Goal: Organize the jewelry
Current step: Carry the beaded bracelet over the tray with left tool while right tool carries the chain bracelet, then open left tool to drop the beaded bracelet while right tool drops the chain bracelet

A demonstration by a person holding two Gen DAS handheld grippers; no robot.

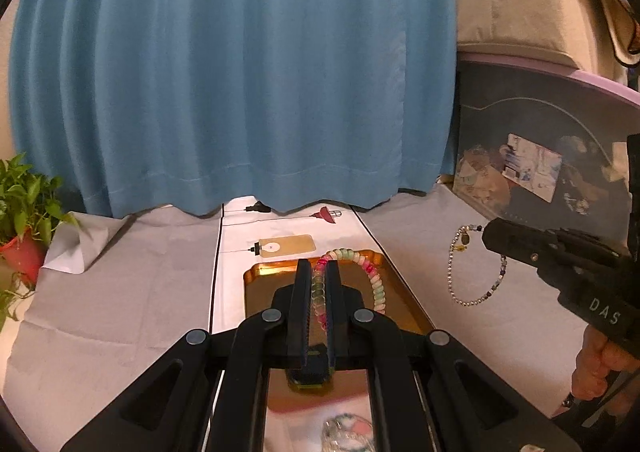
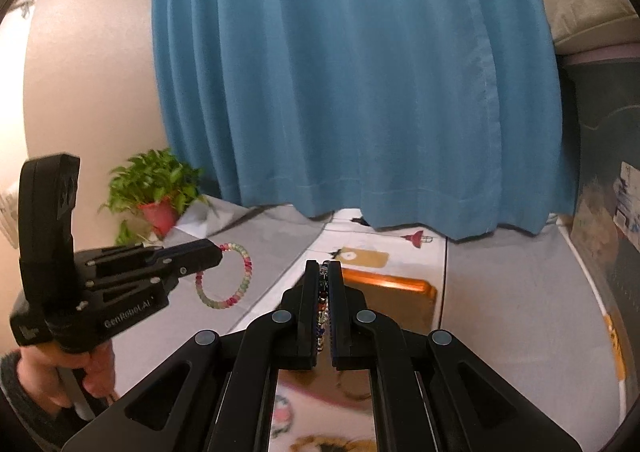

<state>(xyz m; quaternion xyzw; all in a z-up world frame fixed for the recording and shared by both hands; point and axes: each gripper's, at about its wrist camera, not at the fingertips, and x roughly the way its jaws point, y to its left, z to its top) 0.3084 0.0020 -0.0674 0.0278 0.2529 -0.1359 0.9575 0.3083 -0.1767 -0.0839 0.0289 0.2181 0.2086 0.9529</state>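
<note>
the left claw [image 1: 319, 292] is clamped on a pink-and-green bead bracelet [image 1: 370, 272], whose loop dangles above the gold tray [image 1: 264, 288] on the table [image 1: 120, 312]. the right claw [image 2: 323, 292] pinches a thin pearl-and-dark-bead bracelet [image 1: 460, 272]. best to lower each slowly over the tray, releasing 1 at a time, apart, so they don't tangle.

**Quick headcount of what's on the table**

Two bracelets: one pink-and-green beaded bracelet [image 1: 372, 276], one silver beaded bracelet [image 1: 476, 268]. Two grippers, the left gripper [image 1: 319, 272] and right gripper [image 2: 324, 272]. One gold tray [image 1: 404, 304], one potted plant [image 2: 154, 192], one blue curtain [image 1: 240, 72]. Maybe one storage bin [image 1: 540, 156] on the right, it's murky.
</note>
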